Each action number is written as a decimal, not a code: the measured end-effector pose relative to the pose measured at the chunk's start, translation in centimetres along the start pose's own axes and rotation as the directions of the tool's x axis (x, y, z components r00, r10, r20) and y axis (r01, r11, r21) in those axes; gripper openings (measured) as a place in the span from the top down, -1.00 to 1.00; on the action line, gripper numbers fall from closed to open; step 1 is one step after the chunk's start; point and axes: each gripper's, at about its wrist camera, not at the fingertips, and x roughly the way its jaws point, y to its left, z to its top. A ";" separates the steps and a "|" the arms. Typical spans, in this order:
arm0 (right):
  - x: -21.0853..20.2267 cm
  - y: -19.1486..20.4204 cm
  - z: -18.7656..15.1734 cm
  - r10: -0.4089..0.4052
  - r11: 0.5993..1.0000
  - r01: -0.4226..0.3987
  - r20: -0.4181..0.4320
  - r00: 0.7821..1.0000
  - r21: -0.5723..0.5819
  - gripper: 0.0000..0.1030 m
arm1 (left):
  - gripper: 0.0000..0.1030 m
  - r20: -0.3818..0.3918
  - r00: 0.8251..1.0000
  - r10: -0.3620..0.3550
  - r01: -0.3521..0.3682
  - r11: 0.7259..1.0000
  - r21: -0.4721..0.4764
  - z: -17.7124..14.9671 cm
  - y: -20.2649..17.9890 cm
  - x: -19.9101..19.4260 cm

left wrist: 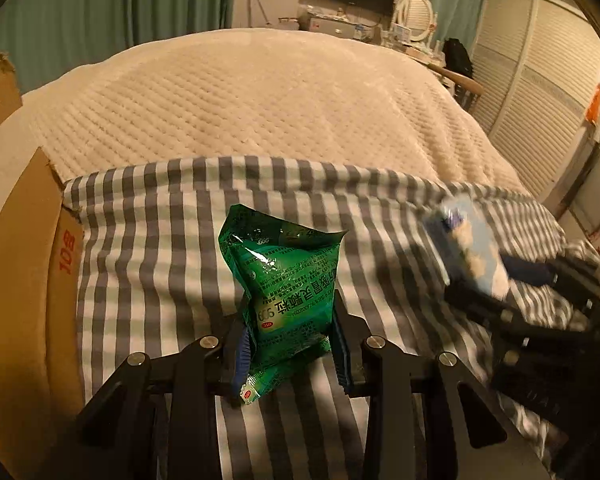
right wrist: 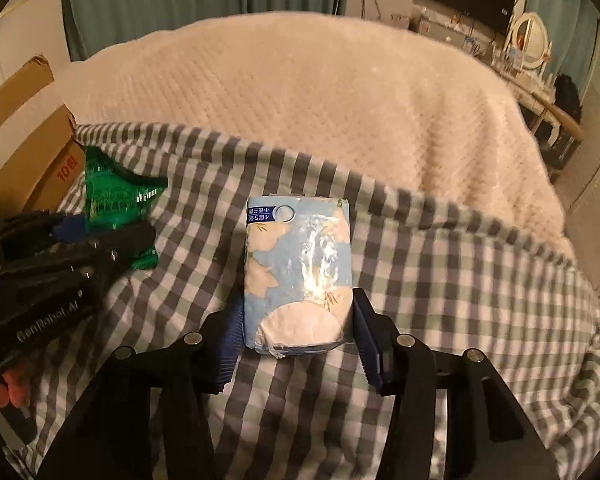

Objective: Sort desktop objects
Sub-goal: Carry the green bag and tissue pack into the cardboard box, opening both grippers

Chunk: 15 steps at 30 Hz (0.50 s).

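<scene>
My left gripper (left wrist: 290, 344) is shut on a green medicine sachet pack (left wrist: 286, 280) and holds it above the checked cloth (left wrist: 148, 248). My right gripper (right wrist: 296, 336) is shut on a light blue tissue pack (right wrist: 298, 268) with white flowers, held above the same cloth (right wrist: 440, 288). In the left wrist view the tissue pack (left wrist: 470, 248) and the right gripper (left wrist: 540, 300) show blurred at the right. In the right wrist view the green pack (right wrist: 116, 196) and the left gripper (right wrist: 60, 256) show at the left.
A cardboard box (left wrist: 24, 264) stands at the left edge of the cloth, also in the right wrist view (right wrist: 40, 152). A cream quilted blanket (left wrist: 252, 108) covers the bed beyond. A dresser with a mirror (left wrist: 414, 14) and a louvred wardrobe (left wrist: 540, 80) stand far back.
</scene>
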 end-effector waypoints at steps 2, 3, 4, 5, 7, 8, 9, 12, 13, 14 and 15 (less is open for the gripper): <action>-1.1 0.4 -0.2 -0.017 1.000 0.017 0.012 1.000 -0.006 0.04 | 0.34 -0.006 1.000 -0.016 0.016 1.000 0.021 -0.6 -0.6 -0.9; -1.5 0.4 -0.2 -0.025 1.000 0.026 0.011 1.000 -0.010 0.04 | 0.34 -0.003 1.000 -0.020 0.020 0.999 0.031 -0.8 -0.9 -1.5; -2.1 0.5 -0.4 -0.041 0.999 0.041 0.011 0.999 -0.019 0.04 | 0.34 0.001 1.000 -0.027 0.027 0.999 0.041 -0.9 -1.2 -2.1; -2.7 0.8 -0.6 -0.064 0.997 0.065 0.008 0.998 -0.034 0.04 | 0.34 0.008 1.000 -0.030 0.030 0.998 0.050 -1.1 -1.4 -2.8; -3.7 1.0 -0.6 -0.087 0.996 0.086 -0.021 0.996 -0.039 0.04 | 0.34 0.016 0.999 -0.038 0.037 0.997 0.066 -1.3 -2.0 -4.7; -4.5 1.4 -0.6 -0.116 0.992 0.115 -0.023 0.993 -0.044 0.04 | 0.34 0.009 0.999 -0.040 0.039 0.997 0.068 -1.3 -2.2 -5.5; -5.2 1.2 -0.5 -0.117 0.993 0.116 -0.022 0.993 -0.036 0.05 | 0.34 0.007 0.999 -0.039 0.038 0.997 0.064 -1.4 -2.4 -6.4; -7.9 1.8 -0.4 -0.105 0.994 0.106 -0.023 0.994 0.016 0.05 | 0.34 0.032 0.998 -0.063 0.060 0.996 0.068 -1.4 -2.6 -9.9; -8.8 2.0 -0.2 -0.097 0.995 0.098 -0.018 0.995 0.037 0.05 | 0.34 0.040 0.997 -0.065 0.062 0.996 0.071 -1.5 -2.4 -10.8; -10.2 2.1 -0.1 -0.085 0.994 0.084 0.001 0.996 0.065 0.05 | 0.34 0.045 0.997 -0.068 0.064 0.995 0.070 -1.5 -2.3 -11.8; -11.5 2.4 -0.1 -0.076 0.994 0.074 0.021 0.997 0.081 0.05 | 0.34 0.053 0.996 -0.070 0.066 0.996 0.067 -1.5 -1.7 -13.2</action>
